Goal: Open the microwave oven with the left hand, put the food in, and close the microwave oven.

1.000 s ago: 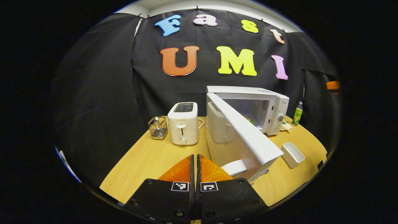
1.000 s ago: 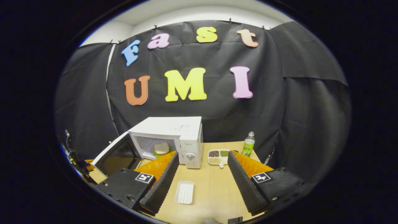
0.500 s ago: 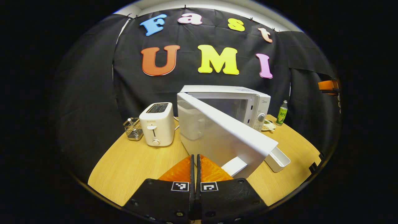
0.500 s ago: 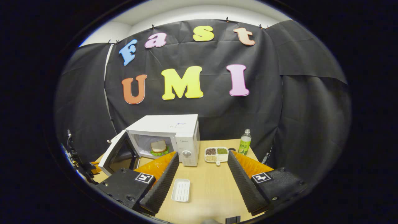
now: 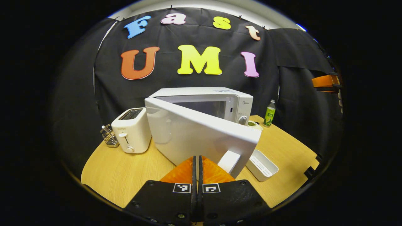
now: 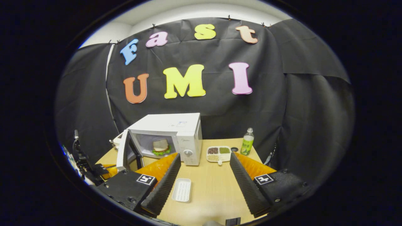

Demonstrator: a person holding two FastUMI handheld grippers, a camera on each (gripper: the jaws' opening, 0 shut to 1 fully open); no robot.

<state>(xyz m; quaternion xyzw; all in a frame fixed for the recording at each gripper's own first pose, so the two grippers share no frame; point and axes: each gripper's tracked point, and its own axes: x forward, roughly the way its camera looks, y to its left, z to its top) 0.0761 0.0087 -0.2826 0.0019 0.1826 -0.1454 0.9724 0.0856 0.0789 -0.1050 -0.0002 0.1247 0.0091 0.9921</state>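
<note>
The white microwave (image 5: 220, 97) stands at the back of the wooden table (image 5: 125, 169), its door (image 5: 194, 135) partly open and angled across the opening. My left gripper (image 5: 198, 160) is shut with nothing between its fingers, its tips low against the door's outer face; contact cannot be told. In the right gripper view the microwave (image 6: 179, 131) shows a sandwich on green leaves (image 6: 160, 146) inside, behind the door (image 6: 123, 150). My right gripper (image 6: 204, 157) hangs open and holds nothing, in front of the microwave. The left gripper (image 6: 103, 171) shows low at the left.
A white toaster (image 5: 132, 130) and a wire rack (image 5: 109, 135) stand left of the microwave. A white ribbed tray (image 6: 182, 190) lies in front of it. A divided dish of beans (image 6: 219, 153) and a green bottle (image 6: 247, 142) sit to its right.
The microwave door has swung a good way toward shut, with my shut left gripper following its outer face. The right gripper has stayed open and almost still.
</note>
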